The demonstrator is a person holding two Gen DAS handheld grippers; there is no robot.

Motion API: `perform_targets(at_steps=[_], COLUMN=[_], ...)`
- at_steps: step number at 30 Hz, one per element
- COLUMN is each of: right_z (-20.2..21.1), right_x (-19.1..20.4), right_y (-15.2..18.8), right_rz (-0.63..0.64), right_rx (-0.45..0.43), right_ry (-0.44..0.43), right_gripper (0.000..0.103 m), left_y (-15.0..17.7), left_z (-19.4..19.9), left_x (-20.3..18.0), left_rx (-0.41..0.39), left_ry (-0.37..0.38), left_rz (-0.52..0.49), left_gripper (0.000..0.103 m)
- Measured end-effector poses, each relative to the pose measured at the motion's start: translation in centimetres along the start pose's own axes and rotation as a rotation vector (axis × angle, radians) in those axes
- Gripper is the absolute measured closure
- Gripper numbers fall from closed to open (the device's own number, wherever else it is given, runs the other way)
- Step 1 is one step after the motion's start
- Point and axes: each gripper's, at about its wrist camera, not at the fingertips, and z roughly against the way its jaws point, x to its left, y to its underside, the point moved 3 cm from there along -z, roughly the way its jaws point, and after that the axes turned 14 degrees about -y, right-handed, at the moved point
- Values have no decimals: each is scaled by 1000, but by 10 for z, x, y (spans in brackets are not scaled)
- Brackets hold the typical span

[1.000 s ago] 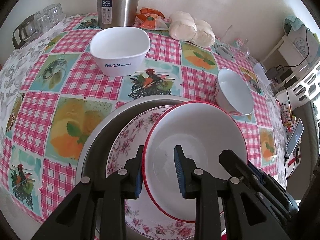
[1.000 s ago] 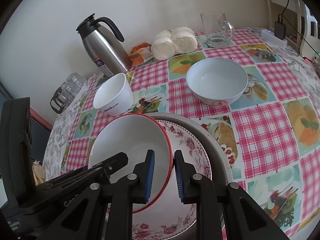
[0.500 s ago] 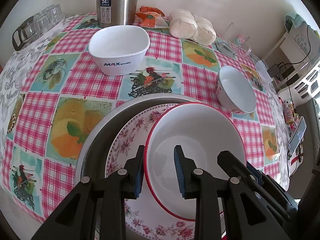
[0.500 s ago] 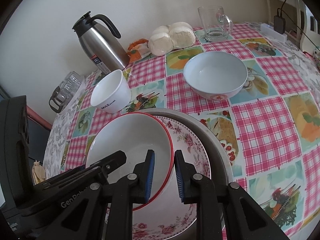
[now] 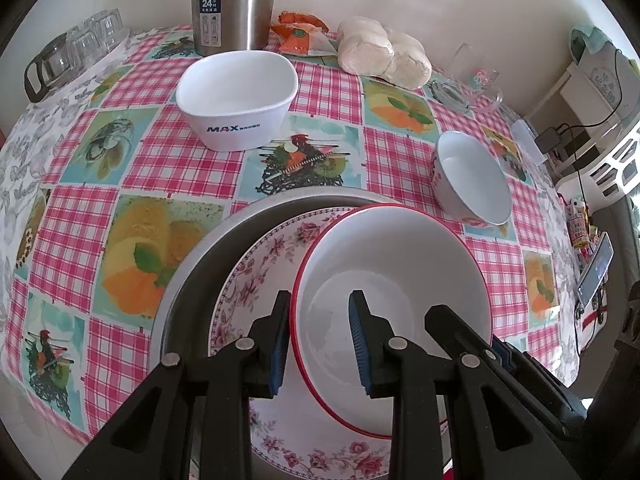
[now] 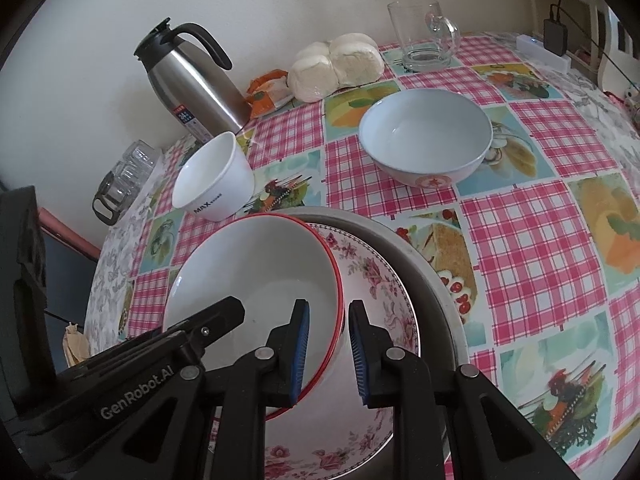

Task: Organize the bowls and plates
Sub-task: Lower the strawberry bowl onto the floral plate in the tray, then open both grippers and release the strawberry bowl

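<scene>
A white bowl with a red rim [image 5: 400, 272] [image 6: 256, 272] lies tilted on a floral plate [image 5: 260, 264] [image 6: 376, 280], which sits inside a wide metal basin [image 5: 200, 280] [image 6: 432, 276]. My left gripper [image 5: 319, 344] straddles the bowl's left rim, one blue pad outside and one inside, shut on it. My right gripper [image 6: 326, 344] clamps the opposite rim the same way. Whether the bowl's underside touches the plate I cannot tell. A white square bowl marked MAX [image 5: 236, 96] [image 6: 212, 184] and a round white bowl [image 5: 476, 176] [image 6: 426, 136] stand farther back on the checked tablecloth.
A steel thermos [image 5: 232, 4], an orange packet [image 5: 298, 34] and wrapped buns [image 5: 384, 52] line the wall side. A rack of glasses [image 5: 68, 52] sits at the far left, a glass mug [image 6: 424, 36] at the back right. Shelving and cables stand past the table's right edge.
Both grippers keep the same hold on the red-rimmed bowl. The table has slid slightly upward in the right wrist view; nothing else has visibly moved.
</scene>
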Motion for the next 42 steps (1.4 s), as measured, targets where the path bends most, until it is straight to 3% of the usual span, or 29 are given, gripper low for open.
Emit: perform_targets(at_steps=[19, 22, 24, 27, 29, 34, 38, 42], right_z=[14, 20, 24, 26, 27, 27, 27, 27], right_x=[0, 2, 3, 4, 3, 1, -1, 0], right_y=[-5, -7, -8, -10, -10, -10, -11, -11], right_rz=[1, 10, 18, 21, 21, 20, 19, 29], right_rx=[-47, -74, -88, -100, -103, -111, -119, -125], right_ry=[24, 28, 33, 40, 53, 70, 76, 75], right_gripper=[80, 80, 80, 67, 49, 37, 25, 17], left_y=[-2, -3, -4, -5, -6, -8, -8, -8], left_z=[11, 18, 22, 25, 26, 25, 20, 22], left_x=[10, 14, 17, 20, 22, 35, 44, 47], left_rx=[-29, -48, -57, -65, -71, -62, -40, -51], left_ry=[-19, -21, -25, -23, -34, -74, -82, -86], left_rz=[34, 48, 58, 73, 84, 135, 174, 188], left_gripper=[72, 59, 57, 56, 49, 43, 29, 29])
